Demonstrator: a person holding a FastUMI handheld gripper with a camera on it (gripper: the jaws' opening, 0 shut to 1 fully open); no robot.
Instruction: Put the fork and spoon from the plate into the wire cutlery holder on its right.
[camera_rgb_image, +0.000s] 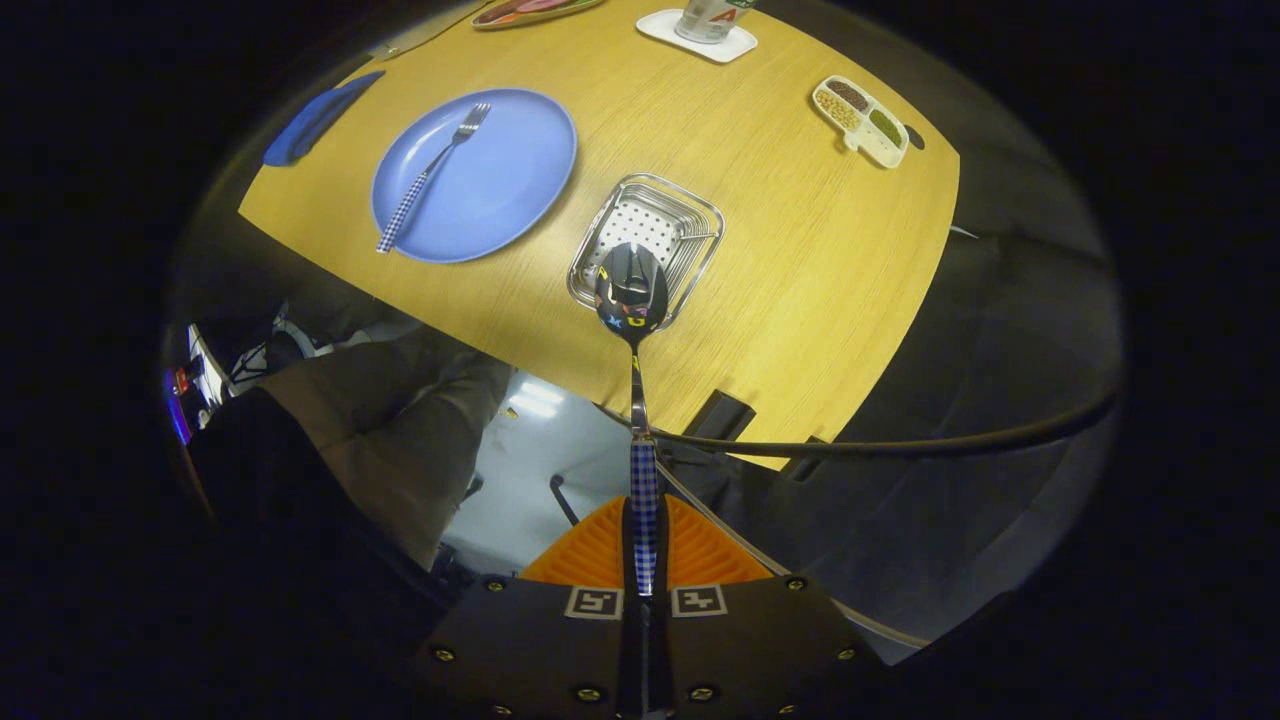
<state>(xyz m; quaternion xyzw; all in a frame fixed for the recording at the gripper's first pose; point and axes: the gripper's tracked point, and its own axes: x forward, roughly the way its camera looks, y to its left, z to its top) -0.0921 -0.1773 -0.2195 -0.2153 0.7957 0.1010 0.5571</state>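
Between claw (645, 540) fingers, spoon (633, 300), over holder (646, 240)

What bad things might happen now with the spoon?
The gripper pinches only the end of the spoon, so the long spoon might swing or slip out. Its bowl hangs over the near rim of the holder, so it might drop outside onto the table. The fork waits on the plate and needs another trip.
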